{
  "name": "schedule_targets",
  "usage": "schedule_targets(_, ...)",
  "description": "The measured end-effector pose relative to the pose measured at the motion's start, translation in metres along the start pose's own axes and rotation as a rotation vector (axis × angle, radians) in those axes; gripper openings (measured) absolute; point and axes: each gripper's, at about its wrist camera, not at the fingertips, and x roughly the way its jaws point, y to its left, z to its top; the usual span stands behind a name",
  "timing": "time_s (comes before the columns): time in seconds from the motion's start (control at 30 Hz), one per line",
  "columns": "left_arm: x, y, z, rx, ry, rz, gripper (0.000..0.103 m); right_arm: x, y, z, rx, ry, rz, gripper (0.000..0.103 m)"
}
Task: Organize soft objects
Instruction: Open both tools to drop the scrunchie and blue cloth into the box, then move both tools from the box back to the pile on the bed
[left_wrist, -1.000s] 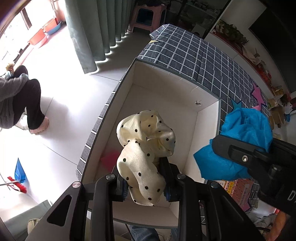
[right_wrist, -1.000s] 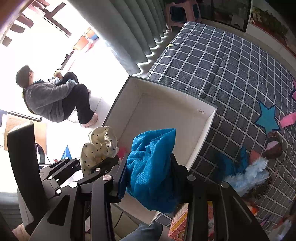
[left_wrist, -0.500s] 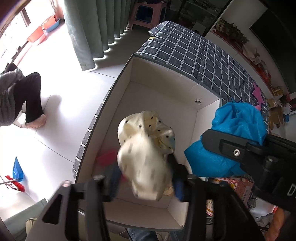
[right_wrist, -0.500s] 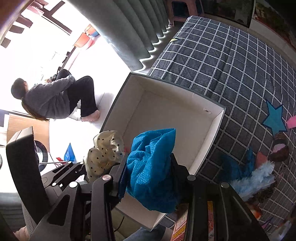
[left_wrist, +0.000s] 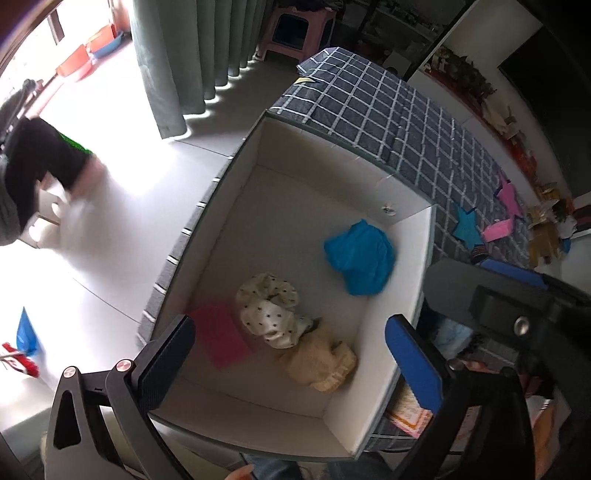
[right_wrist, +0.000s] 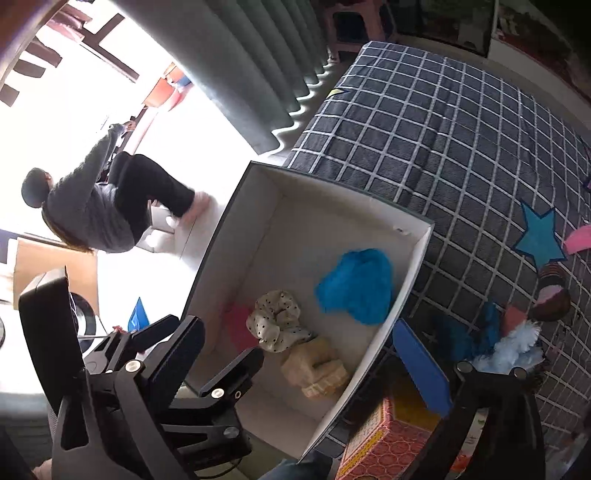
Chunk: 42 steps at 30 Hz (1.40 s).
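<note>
Both tools hang over the white box (left_wrist: 424, 266), and the left gripper (left_wrist: 295, 354) and the right gripper (right_wrist: 306, 354) have their jaws opening wide with nothing between them. Down on the box floor, the polka-dot cloth (left_wrist: 271, 310) lies touching a beige cloth (left_wrist: 321, 360) and beside a pink sheet (left_wrist: 219, 334). The blue cloth (left_wrist: 360, 256) sits apart near the right wall.

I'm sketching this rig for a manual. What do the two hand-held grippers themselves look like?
The left hand-held gripper and the right hand-held gripper look alike: black angular frames with silver screw heads and triangular cut-outs, each carrying two long flat fingers faced with blue pads. No cables or sleeves show.
</note>
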Motion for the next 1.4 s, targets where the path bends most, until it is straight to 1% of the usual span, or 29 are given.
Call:
schedule_targets(0.07,0.004,0.0,0.002,-0.006,0.037,-0.021,0.103,-0.004,0.0,-0.001,-0.009,-0.01,-0.019,0.103)
schedule_targets(0.13,0.004,-0.001,0.001,-0.014,0.047,-0.04,0.103,-0.008,-0.003,-0.002,-0.002,-0.017,-0.021,0.103)
schedule_targets(0.3,-0.003,-0.01,0.0,0.001,0.042,-0.048,0.103,-0.023,-0.02,-0.006,0.052,-0.041,-0.008,0.103)
schedule_targets(0.4,-0.008,-0.022,0.003,0.028,0.041,-0.055,0.103,-0.036,-0.037,-0.01,0.083,-0.06,-0.011,0.103)
schedule_targets(0.5,-0.011,-0.038,0.005,0.069,0.035,-0.052,0.103,-0.049,-0.064,-0.016,0.138,-0.079,-0.018,0.103)
schedule_targets(0.67,-0.012,-0.068,0.006,0.124,0.044,-0.049,0.103,-0.065,-0.127,-0.034,0.273,-0.099,-0.042,0.103)
schedule_targets(0.77,-0.008,-0.089,0.005,0.17,0.057,-0.044,0.103,-0.068,-0.167,-0.047,0.38,-0.098,-0.045,0.103)
schedule_targets(0.93,-0.002,-0.119,0.003,0.214,0.082,-0.042,0.103,-0.063,-0.221,-0.07,0.499,-0.076,-0.044,0.103)
schedule_targets(1.03,-0.002,-0.14,0.001,0.25,0.086,-0.035,0.103,-0.058,-0.249,-0.081,0.55,-0.061,-0.042,0.103)
schedule_targets(1.17,0.005,-0.17,0.001,0.287,0.105,-0.031,0.103,-0.052,-0.28,-0.087,0.595,-0.052,-0.054,0.103)
schedule_targets(1.27,0.014,-0.19,0.001,0.299,0.124,-0.028,0.103,-0.044,-0.3,-0.086,0.613,-0.041,-0.049,0.103)
schedule_targets(1.4,0.023,-0.212,0.003,0.301,0.149,-0.021,0.103,-0.025,-0.316,-0.071,0.606,-0.019,-0.032,0.103)
